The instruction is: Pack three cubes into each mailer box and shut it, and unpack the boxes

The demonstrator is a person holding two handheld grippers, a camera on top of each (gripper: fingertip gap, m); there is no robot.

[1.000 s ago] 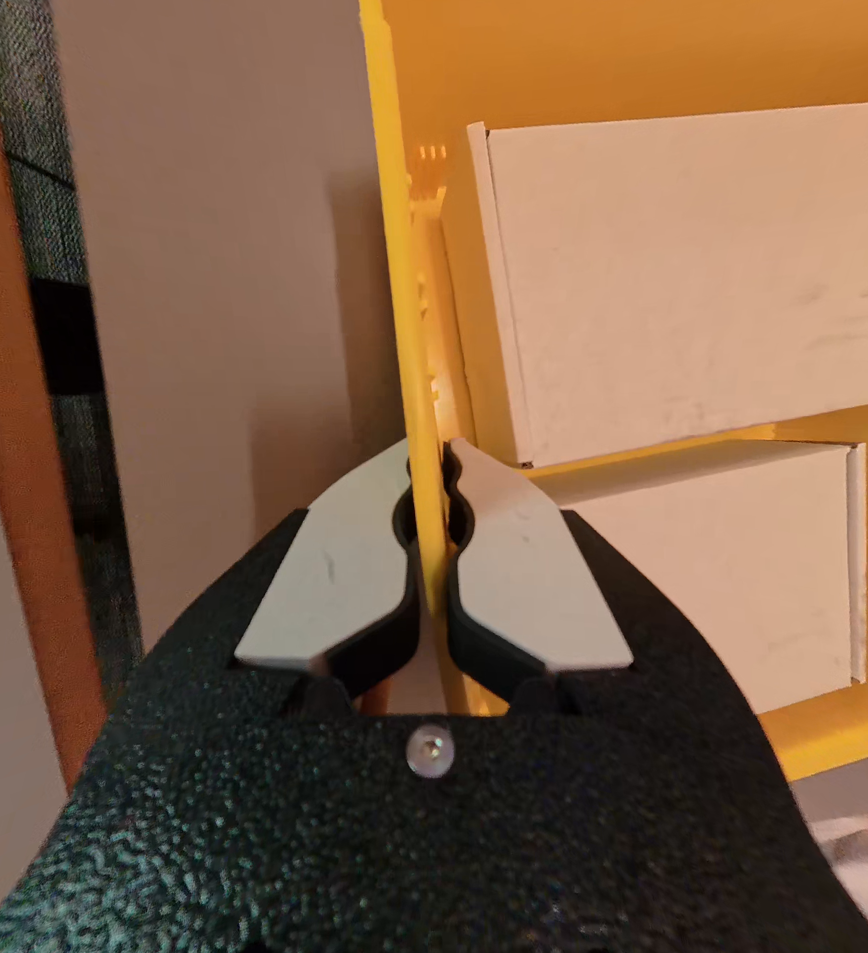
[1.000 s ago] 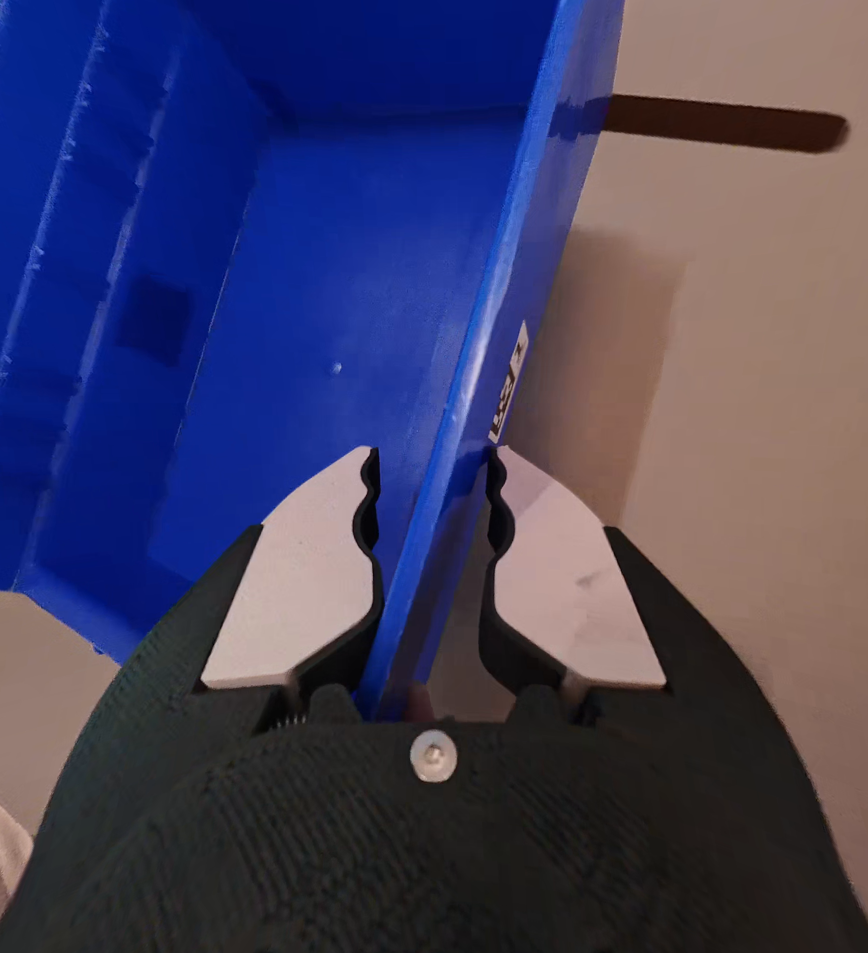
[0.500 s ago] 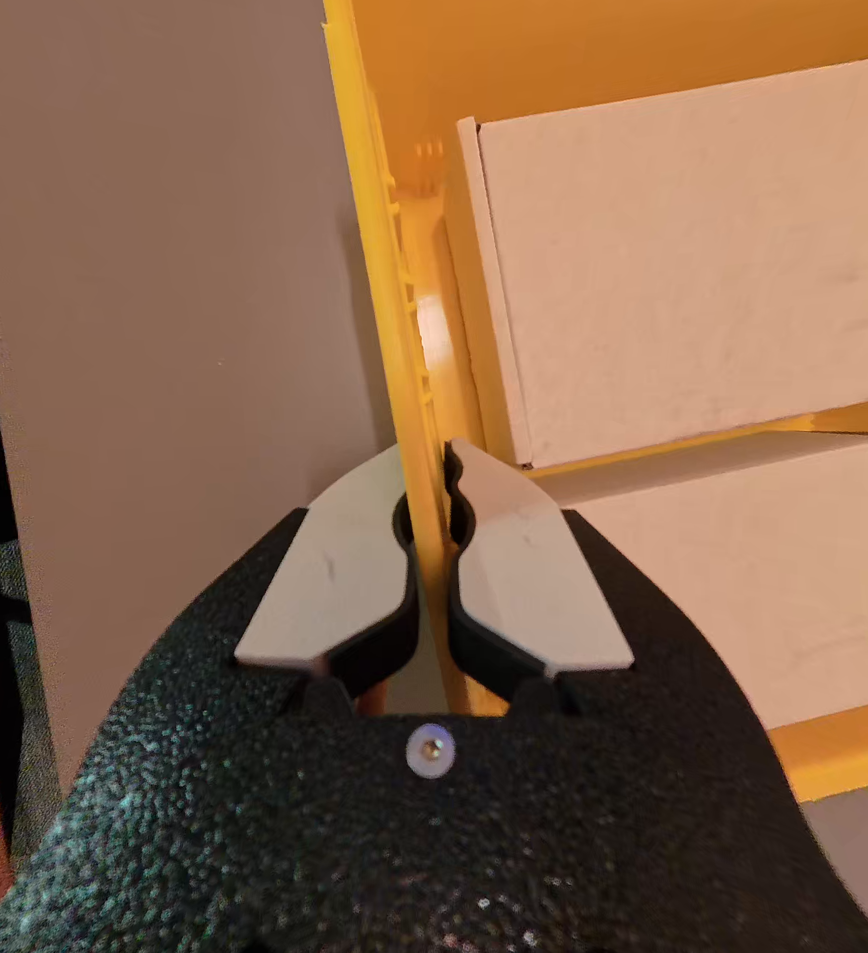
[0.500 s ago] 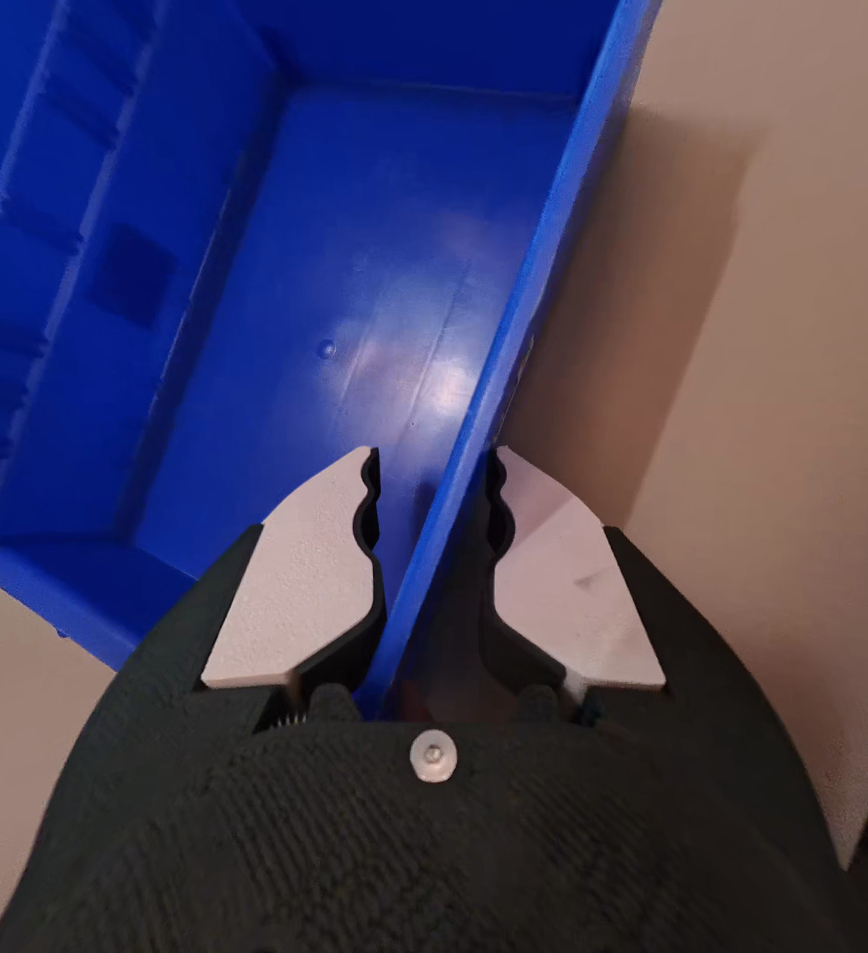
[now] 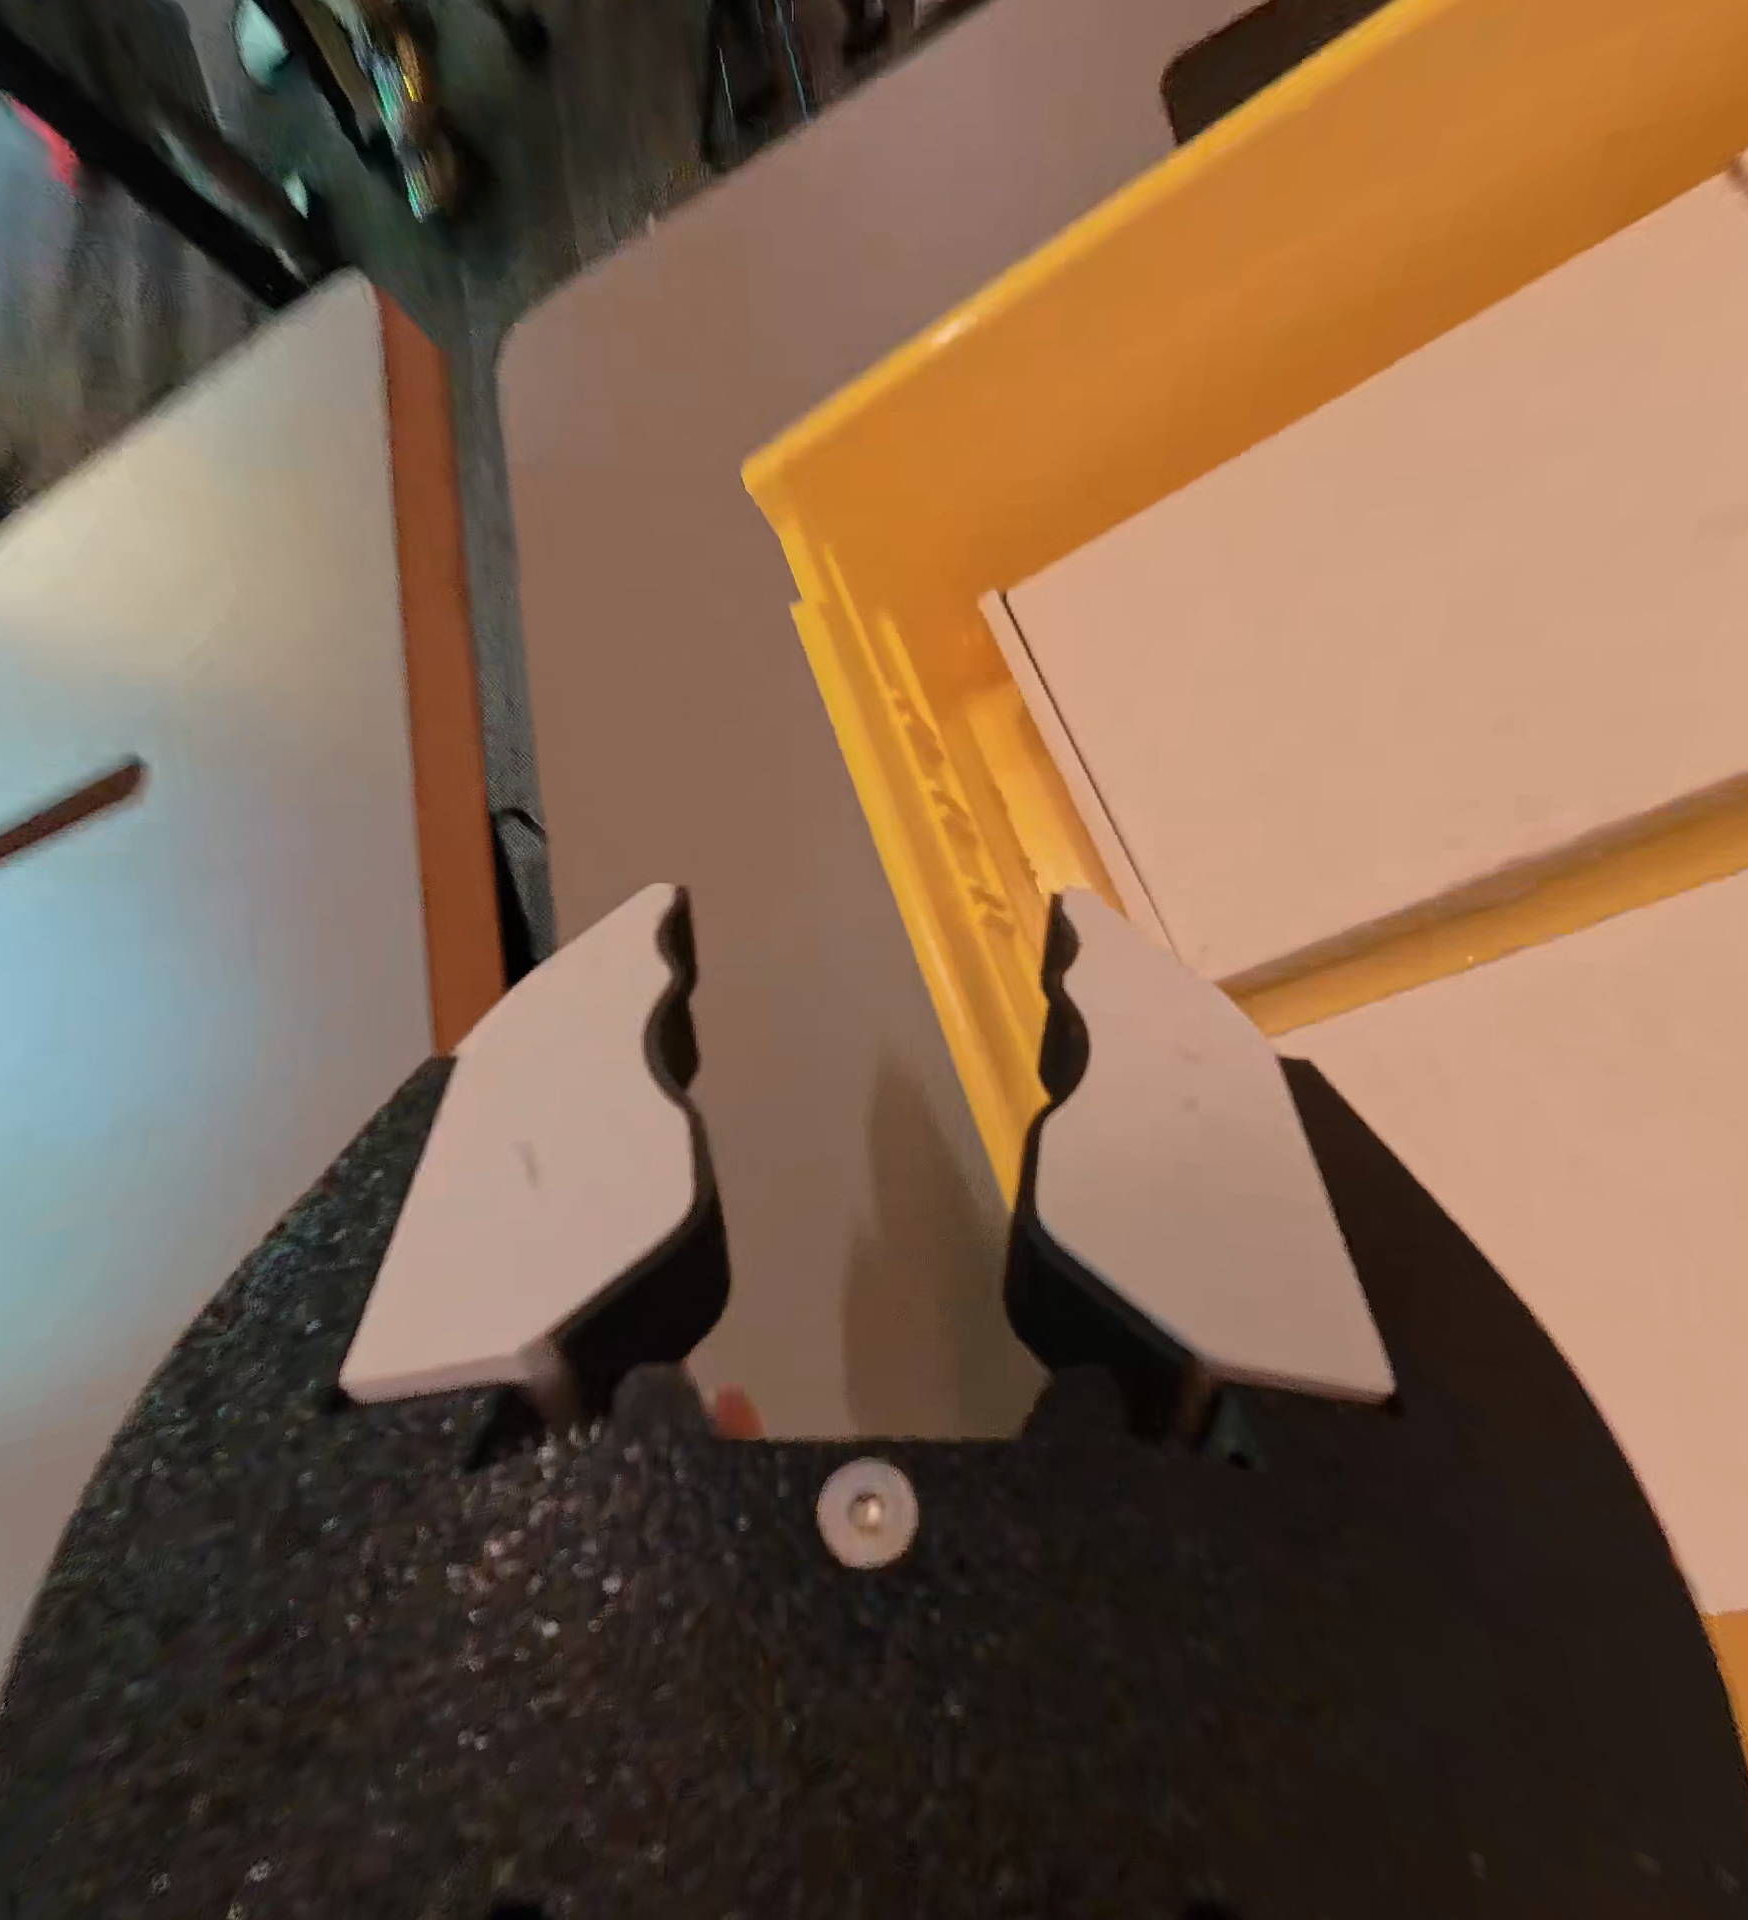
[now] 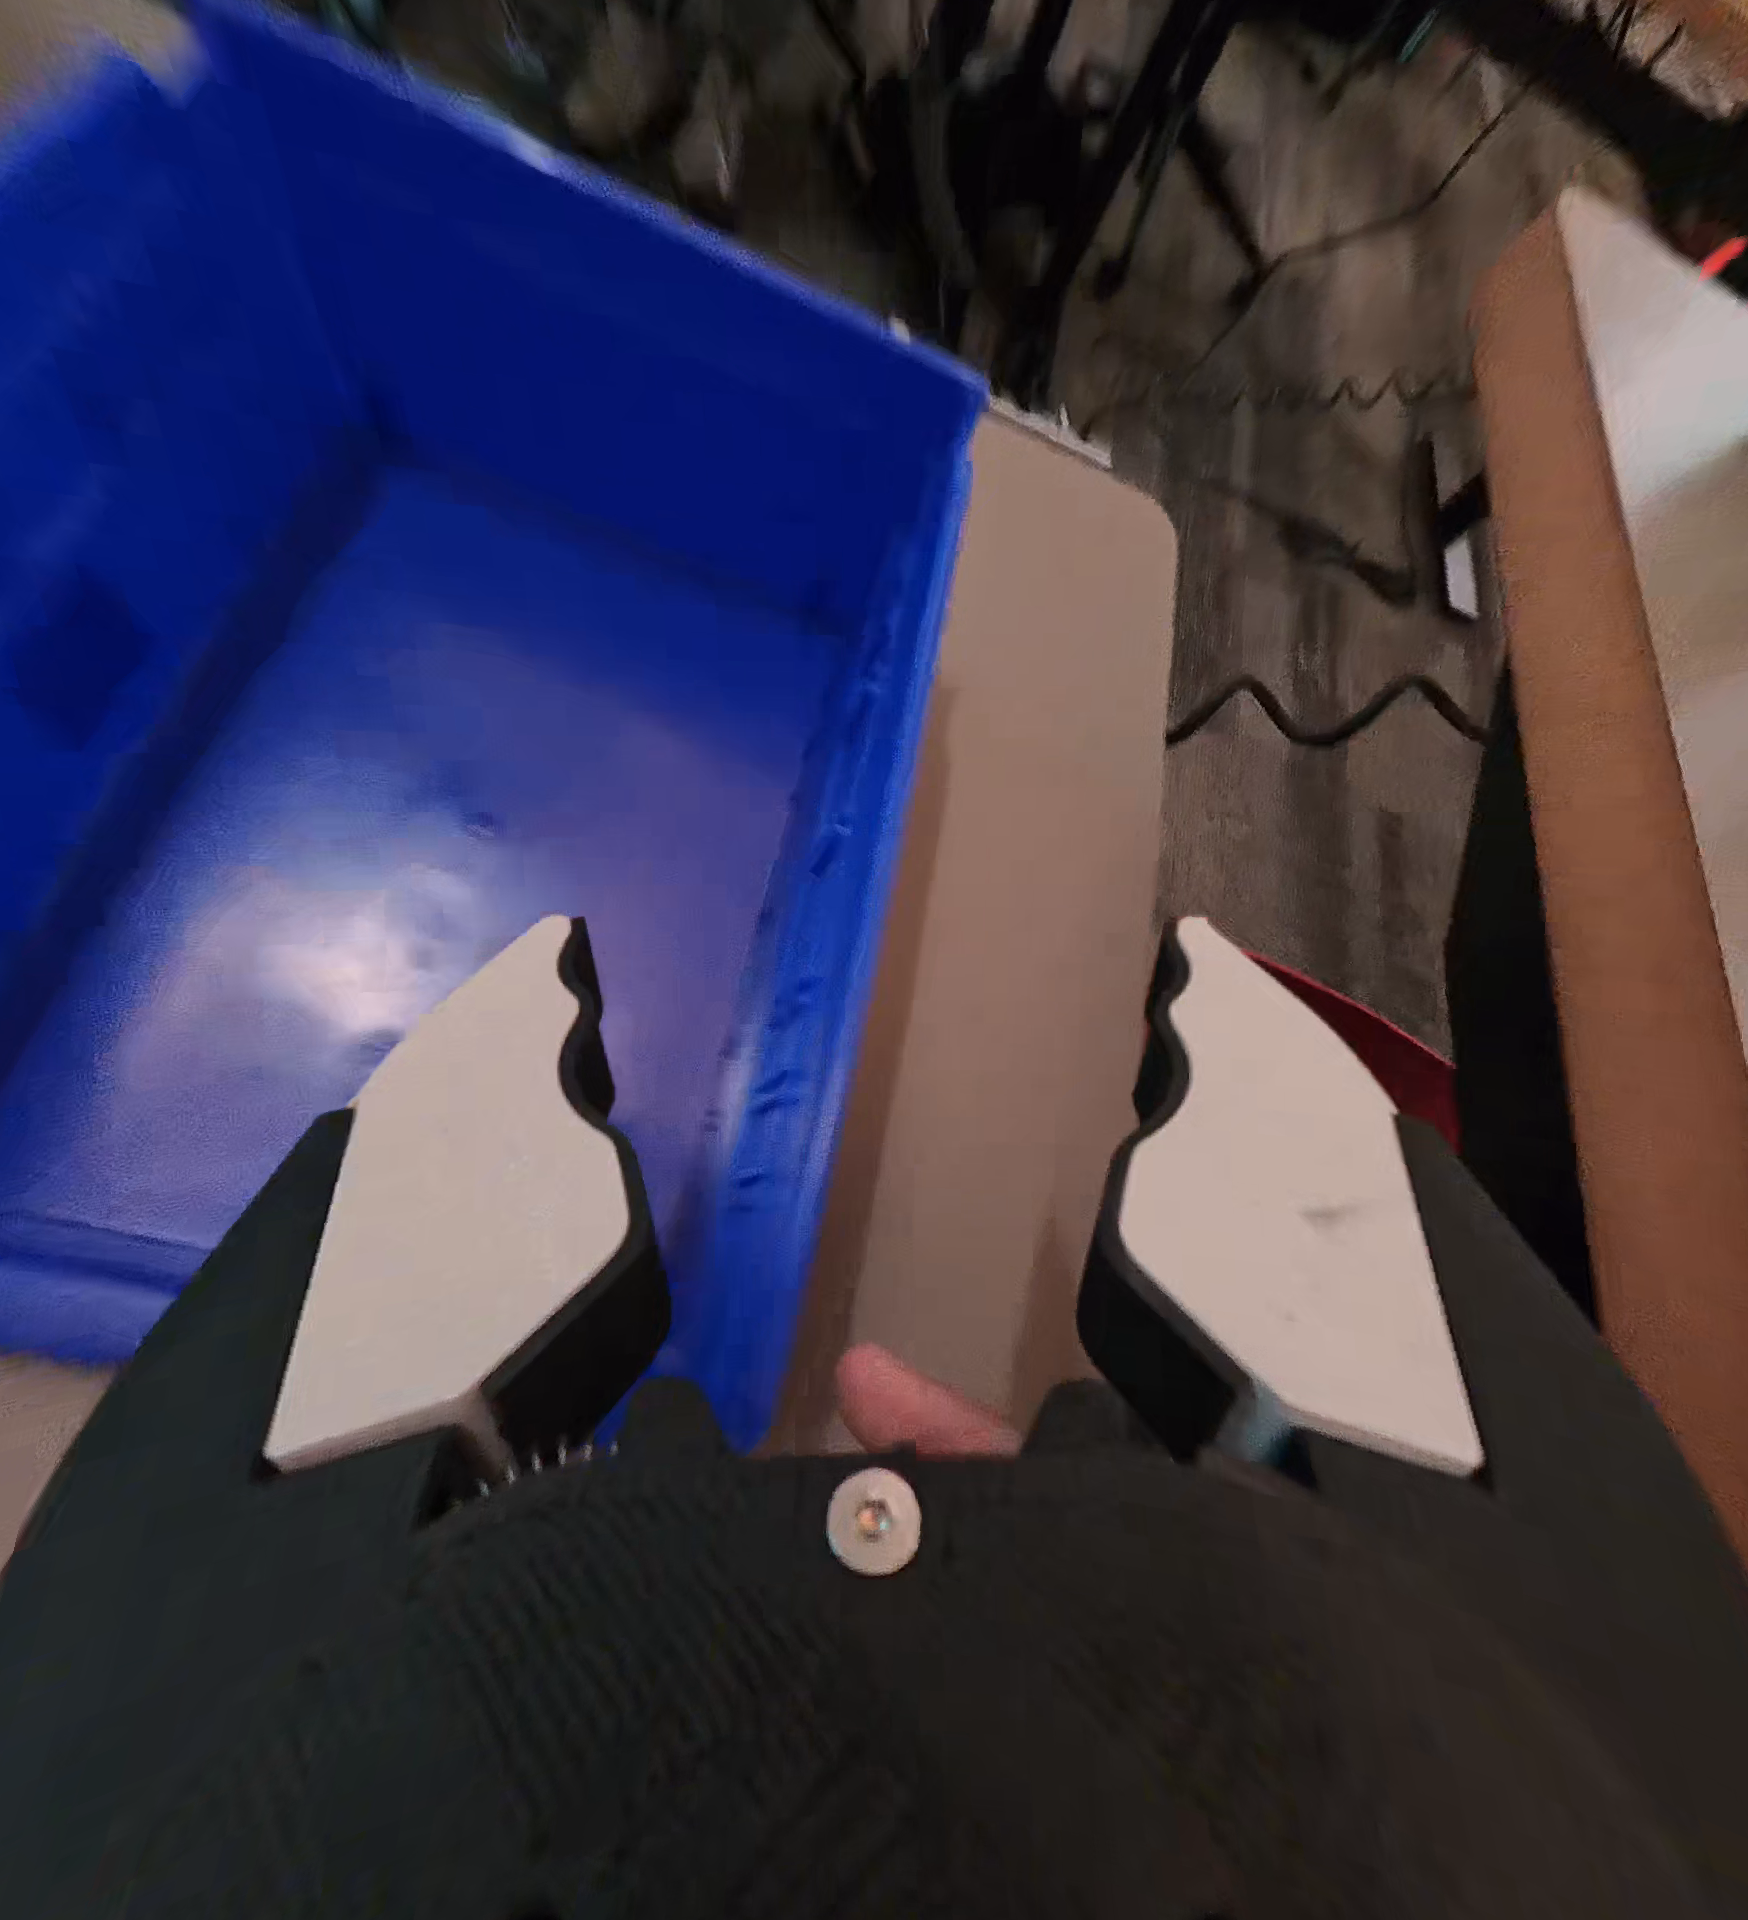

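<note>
Hovering w/ jaws spread wide: left gripper (image 5: 865,904), nothing between the fingers, just bare beige table (image 5: 683,644) in the gap. Right finger (image 5: 1192,1174) of it overlapping the left wall of yellow bin (image 5: 963,904); contact or not, can't tell. Inside bin: two shut white boxes (image 5: 1421,665) flat, side by side, a strip of yellow floor between; nearer box (image 5: 1576,1195) partly behind the gripper body. Cubes not visible.

Right gripper (image 6: 875,956) also wide open, holding nothing. Blue bin (image 6: 849,904) on the table, right wall running up through the gap between the fingers, nearer the left finger (image 6: 475,1174); no touch apparent. Bin interior bare, glare on floor. Fingertip (image 6: 901,1403) of the person's hand peeking above gripper body. Beyond table edge: grey floor w/ black cables (image 6: 1317,717), blurred. Second tabletop w/ brown edge (image 6: 1618,831) at far right.
</note>
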